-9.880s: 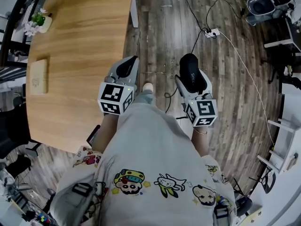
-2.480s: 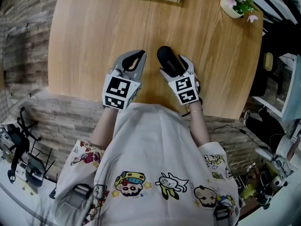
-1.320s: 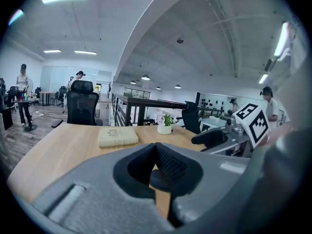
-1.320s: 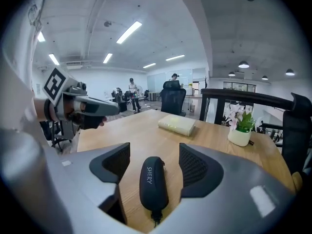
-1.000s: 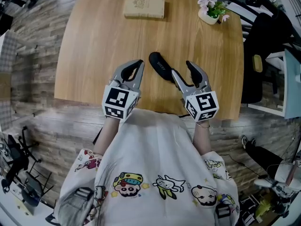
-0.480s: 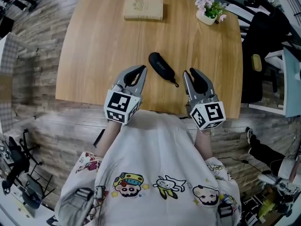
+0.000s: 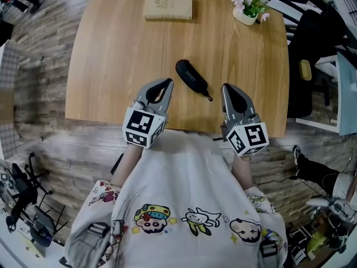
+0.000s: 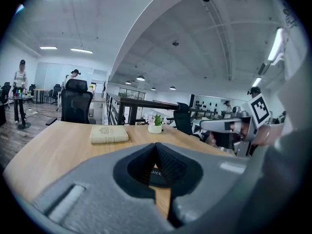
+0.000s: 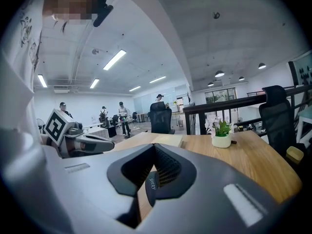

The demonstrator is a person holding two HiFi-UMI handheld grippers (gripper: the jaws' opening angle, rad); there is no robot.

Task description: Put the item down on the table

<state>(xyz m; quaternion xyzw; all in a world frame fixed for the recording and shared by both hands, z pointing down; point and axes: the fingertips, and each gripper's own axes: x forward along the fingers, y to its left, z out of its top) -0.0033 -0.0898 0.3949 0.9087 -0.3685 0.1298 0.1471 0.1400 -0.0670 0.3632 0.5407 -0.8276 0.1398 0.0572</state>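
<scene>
Fingers of the right gripper were found closed tip to tip, having just been closing, and nothing was clamped between them; only an oval gap was left behind the tips, between the ribbed black pads. The left gripper was likewise seen closed and empty, its jaws met at the tip. In the head view, the left gripper and the right gripper were held side by side over the near edge of the wooden table, well apart from one another, each pointed away from the person. The marker cubes were seen at the rear of the grippers, close to the person's cartoon-printed shirt. The black glasses case was laid flat on the table, diagonally, ahead of and between the two grippers, and was touched by neither. A short dark cord was seen at its near end, toward the right gripper. White lettering was visible on the case, which was framed through the pad gap in the left gripper view and in the right gripper view. At the far edge of the table, a tan book and a white pot of pink flowers were placed well apart from the case.
</scene>
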